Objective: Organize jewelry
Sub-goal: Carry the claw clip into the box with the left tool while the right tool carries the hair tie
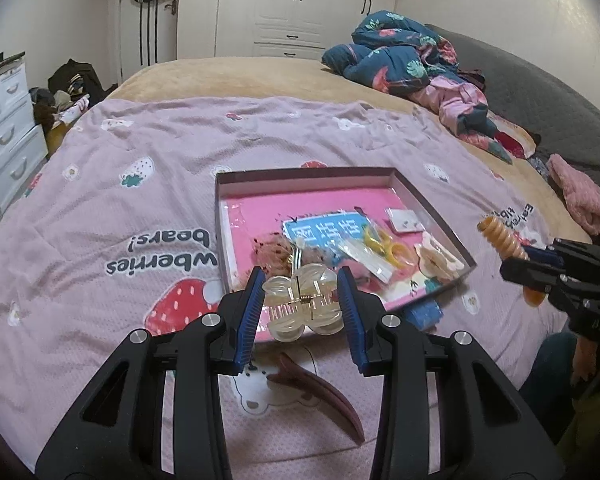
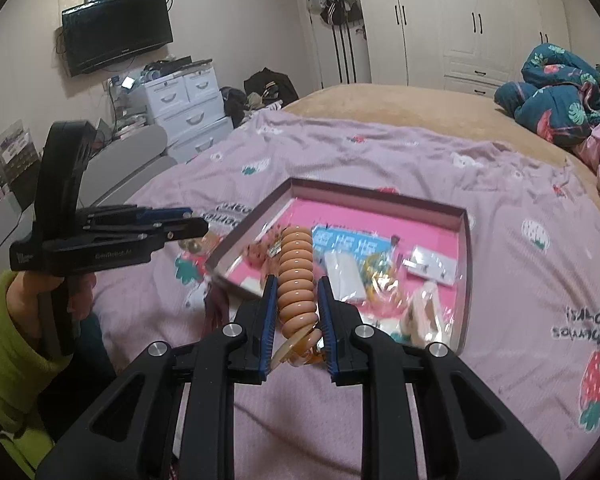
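My left gripper is shut on a clear cream claw hair clip and holds it above the near edge of the shallow box with a pink floor. My right gripper is shut on an orange spiral hair tie; it also shows in the left wrist view at the right, above the bedspread. The box holds several small packets and hair accessories. A dark red curved hair clip lies on the bedspread below my left gripper.
The pink strawberry bedspread covers the bed. A heap of blue and pink clothes lies at the far right. A small blue item sits by the box's near corner. White drawers stand left of the bed.
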`<action>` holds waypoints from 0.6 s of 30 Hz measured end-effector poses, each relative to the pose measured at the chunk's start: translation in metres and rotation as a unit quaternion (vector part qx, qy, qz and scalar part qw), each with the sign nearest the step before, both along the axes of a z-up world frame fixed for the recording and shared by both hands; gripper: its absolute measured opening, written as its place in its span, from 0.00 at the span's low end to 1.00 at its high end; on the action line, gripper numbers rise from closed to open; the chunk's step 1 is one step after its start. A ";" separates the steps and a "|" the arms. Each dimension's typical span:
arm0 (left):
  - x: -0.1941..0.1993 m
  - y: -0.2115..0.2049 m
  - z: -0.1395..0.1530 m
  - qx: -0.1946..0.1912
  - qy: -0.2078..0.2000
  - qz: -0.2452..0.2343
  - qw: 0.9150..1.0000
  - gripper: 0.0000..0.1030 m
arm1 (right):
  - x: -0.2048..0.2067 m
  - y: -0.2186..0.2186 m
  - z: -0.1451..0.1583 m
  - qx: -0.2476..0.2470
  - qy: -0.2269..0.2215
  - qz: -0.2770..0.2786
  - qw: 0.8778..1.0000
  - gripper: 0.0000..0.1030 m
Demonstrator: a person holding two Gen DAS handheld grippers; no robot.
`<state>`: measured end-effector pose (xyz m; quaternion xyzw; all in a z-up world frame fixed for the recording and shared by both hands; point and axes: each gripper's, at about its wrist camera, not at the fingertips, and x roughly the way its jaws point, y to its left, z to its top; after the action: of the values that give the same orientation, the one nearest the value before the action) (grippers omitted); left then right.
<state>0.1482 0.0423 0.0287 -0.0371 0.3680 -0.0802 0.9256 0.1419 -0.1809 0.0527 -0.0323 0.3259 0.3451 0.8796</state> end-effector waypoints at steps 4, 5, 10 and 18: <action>0.007 0.004 0.001 -0.003 -0.002 0.006 1.000 0.28 | 0.014 -0.001 0.010 0.005 -0.013 -0.011 1.000 0.19; 0.009 0.005 0.002 -0.004 -0.003 0.008 1.000 0.28 | 0.017 -0.001 0.011 0.004 -0.015 -0.014 1.000 0.19; 0.021 0.010 -0.001 -0.007 -0.003 0.017 1.000 0.28 | 0.035 -0.004 0.018 0.000 -0.029 -0.035 0.999 0.19; 0.036 0.008 -0.011 0.003 -0.003 0.025 1.000 0.28 | 0.061 -0.009 0.016 0.007 -0.026 -0.059 0.998 0.19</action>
<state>0.1844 0.0500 0.0176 -0.0437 0.3648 -0.0562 0.9284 0.2033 -0.1903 0.0684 -0.0163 0.3015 0.2942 0.9068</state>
